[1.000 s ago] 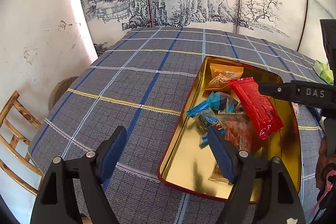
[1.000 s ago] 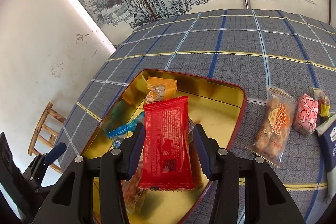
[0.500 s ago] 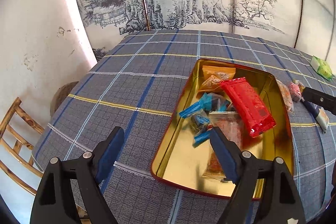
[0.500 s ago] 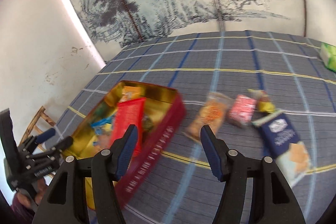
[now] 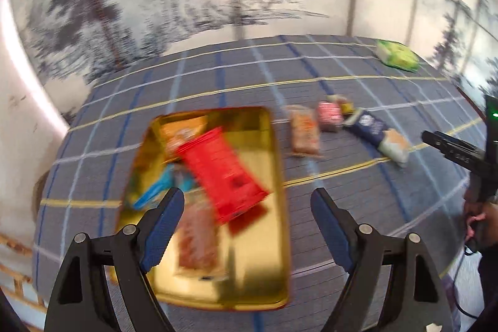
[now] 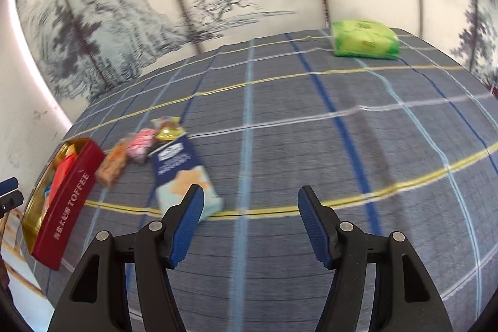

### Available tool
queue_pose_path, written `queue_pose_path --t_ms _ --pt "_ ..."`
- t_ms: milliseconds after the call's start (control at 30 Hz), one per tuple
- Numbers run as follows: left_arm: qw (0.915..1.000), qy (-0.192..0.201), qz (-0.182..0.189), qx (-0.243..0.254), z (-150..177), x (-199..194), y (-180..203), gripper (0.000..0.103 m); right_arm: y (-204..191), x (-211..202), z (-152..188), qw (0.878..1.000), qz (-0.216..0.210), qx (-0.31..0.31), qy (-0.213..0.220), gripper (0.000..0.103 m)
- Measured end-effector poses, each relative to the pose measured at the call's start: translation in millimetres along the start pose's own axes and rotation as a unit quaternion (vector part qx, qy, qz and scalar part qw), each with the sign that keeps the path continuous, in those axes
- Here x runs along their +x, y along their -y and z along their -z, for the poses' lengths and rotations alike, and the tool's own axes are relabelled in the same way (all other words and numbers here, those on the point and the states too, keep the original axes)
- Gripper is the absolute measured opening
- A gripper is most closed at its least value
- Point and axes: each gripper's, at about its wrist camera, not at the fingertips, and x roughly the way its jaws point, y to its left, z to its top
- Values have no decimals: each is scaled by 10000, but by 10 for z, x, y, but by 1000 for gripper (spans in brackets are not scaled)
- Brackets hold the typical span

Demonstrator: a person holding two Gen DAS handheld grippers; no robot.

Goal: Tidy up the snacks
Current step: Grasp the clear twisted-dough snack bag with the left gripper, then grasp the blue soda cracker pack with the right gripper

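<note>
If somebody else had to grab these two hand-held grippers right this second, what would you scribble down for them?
Left hand-held gripper: open, empty, above the gold tin.
Right hand-held gripper: open, empty, above the checked cloth, next to the blue cracker pack.
Done: the red packet and several other snacks lie in the tin.
Left: in a row beside the tin lie the orange snack bag, the pink sweet, a small yellow-wrapped sweet and the blue cracker pack. The green pack sits at the far end of the table.
</note>
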Motion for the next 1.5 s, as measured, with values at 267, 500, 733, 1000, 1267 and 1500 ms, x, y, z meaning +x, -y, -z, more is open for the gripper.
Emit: queue_pose_path --t_ms 267,500,733,1000,1267,1500 --pt "9919 -630 772 789 -638 586 649 70 66 -70 11 9991 -399 76 156 66" --pt "9825 -1180 661 1279 -857 1219 827 59 31 -91 10 9963 -792 174 275 71" --pt "9740 -1665 601 1415 -900 1641 774 58 43 -107 15 9944 -981 206 329 75" --pt "9691 -1902 857 1316 -894 1788 755 40 50 -92 5 9938 -1034 239 333 80" --pt "9844 -1530 701 511 -326 1138 1019 34 95 -49 -18 9932 -1049 442 261 82" --pt "9873 -1001 1033 677 95 498 1398 34 48 -26 -14 9950 -925 327 205 83"
